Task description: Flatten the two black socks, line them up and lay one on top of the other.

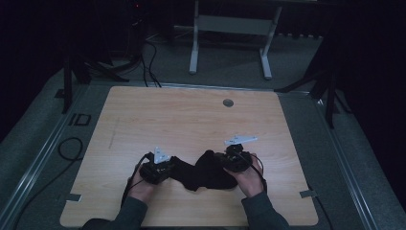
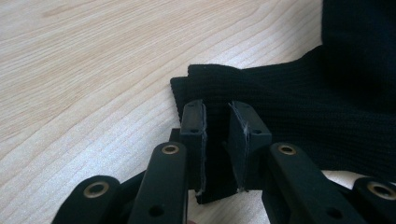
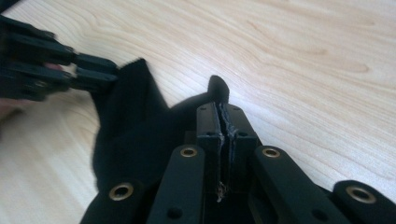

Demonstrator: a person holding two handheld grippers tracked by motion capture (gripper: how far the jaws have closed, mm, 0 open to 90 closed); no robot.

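Black knitted cloth [image 1: 203, 172] near the front edge of the wooden surface [image 1: 191, 120], left hand-held gripper [image 2: 215, 122] clamped on its ribbed end, right hand-held gripper [image 3: 219, 122] pinched tight on its other end

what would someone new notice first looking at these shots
A black knit cloth lies crumpled near the front edge of the pale wooden table, stretched between the two hands. The left gripper has the cloth's ribbed end between its pads, and the right gripper is pinched shut on the other end.
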